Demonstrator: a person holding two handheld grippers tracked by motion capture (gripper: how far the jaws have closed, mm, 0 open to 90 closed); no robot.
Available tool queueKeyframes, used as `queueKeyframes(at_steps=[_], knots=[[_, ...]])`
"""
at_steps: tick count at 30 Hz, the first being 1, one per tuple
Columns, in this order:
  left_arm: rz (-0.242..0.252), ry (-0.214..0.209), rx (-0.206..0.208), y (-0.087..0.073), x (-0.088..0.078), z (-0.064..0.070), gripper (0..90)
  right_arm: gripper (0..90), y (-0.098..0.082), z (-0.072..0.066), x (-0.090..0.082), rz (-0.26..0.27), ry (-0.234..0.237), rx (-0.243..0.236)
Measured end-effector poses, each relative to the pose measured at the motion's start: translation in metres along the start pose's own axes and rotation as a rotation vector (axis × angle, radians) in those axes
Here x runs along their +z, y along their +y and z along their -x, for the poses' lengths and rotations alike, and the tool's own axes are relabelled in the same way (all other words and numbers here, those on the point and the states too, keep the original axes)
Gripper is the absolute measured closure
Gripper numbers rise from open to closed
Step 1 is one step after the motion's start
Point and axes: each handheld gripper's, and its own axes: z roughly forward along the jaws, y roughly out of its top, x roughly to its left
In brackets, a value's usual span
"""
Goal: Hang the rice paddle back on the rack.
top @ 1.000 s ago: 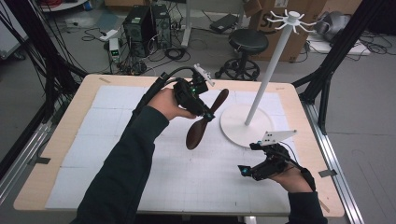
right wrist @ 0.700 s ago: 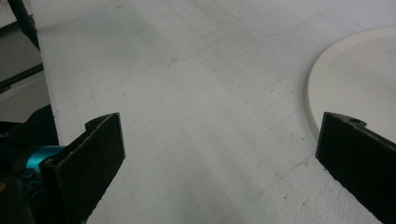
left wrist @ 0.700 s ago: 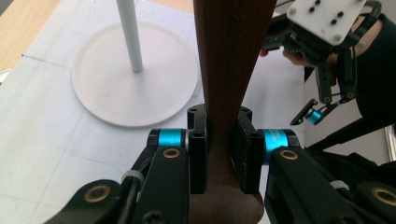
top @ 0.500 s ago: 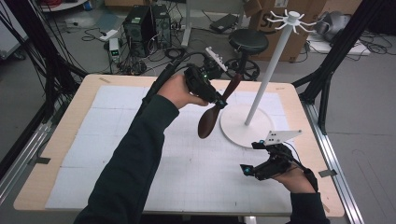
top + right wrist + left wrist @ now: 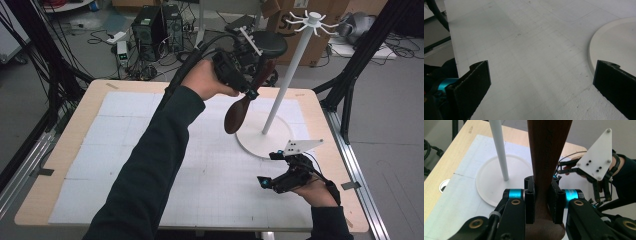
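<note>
Left gripper — jaws pinching the neck of a dark wooden spoon, held high beside the white hook stand (likely for hanging). Right gripper — jaws spread, empty, resting low on the table, near the stand's base.

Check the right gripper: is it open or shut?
Open. In its own view the right gripper's two black jaws stand wide apart with bare white mat between them, gripping nothing.

One wooden spoon, one white stand.
</note>
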Motion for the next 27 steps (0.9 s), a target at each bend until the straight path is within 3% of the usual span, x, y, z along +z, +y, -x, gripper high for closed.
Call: queueKeyframes(at_steps=[4, 5, 6, 11, 17, 27], knots=[[0.006, 0.008, 0.000, 0.011, -0.003, -0.001, 77.9, 0.3, 0.000, 0.000, -0.001, 0.007, 0.002, -0.002], [0.027, 0.008, -0.024, 0.014, -0.003, 0.001, 77.8, 0.3, 0.000, 0.000, -0.001, 0.007, 0.002, -0.002], [0.008, 0.014, 0.000, 0.016, -0.005, -0.001, 77.9, 0.3, 0.000, 0.000, -0.002, 0.010, 0.002, 0.001], [0.028, 0.019, -0.026, 0.028, -0.005, -0.002, 77.9, 0.3, 0.000, 0.000, -0.003, 0.013, 0.005, 0.000], [0.044, 0.038, -0.027, 0.043, -0.008, -0.001, 77.9, 0.3, -0.001, 0.001, -0.005, 0.015, 0.002, 0.002], [0.053, 0.084, -0.044, 0.049, -0.010, -0.003, 77.9, 0.3, 0.000, 0.001, -0.006, 0.024, 0.004, -0.003]])
